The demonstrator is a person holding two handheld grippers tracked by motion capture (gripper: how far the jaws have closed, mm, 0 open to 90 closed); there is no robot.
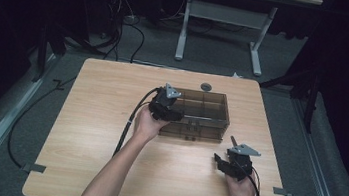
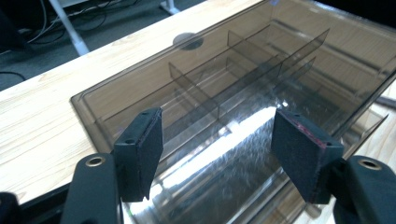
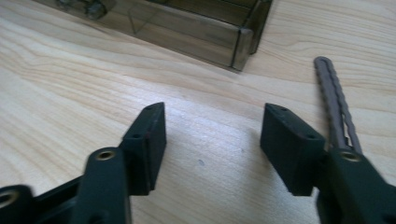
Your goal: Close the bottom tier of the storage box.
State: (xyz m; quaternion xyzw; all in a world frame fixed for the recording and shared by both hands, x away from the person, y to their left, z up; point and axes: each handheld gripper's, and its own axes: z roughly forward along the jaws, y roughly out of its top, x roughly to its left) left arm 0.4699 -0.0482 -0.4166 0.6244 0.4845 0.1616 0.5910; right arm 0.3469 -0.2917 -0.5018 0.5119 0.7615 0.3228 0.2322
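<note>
left gripper [image 2: 217, 154]: jaws apart, nothing clamped, poised over left end of smoked transparent divider box [image 1: 211, 113]. right gripper [image 3: 212, 147]: jaws wide, empty, above bare wooden table [image 1: 99, 119], near box corner. box sits centre-rear of table. ridged grey strip [image 3: 334, 100] lies beside right jaw.

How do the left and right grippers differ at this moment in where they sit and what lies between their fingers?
The left gripper hovers at the left end of the smoky divided box, while the right gripper sits apart from it, over bare table. Seen along the left gripper's fingers, the box's glossy lid lies between them; the right gripper's fingers frame only wood, with a grey ridged strip beside one. Both stand open, gripping nothing.
</note>
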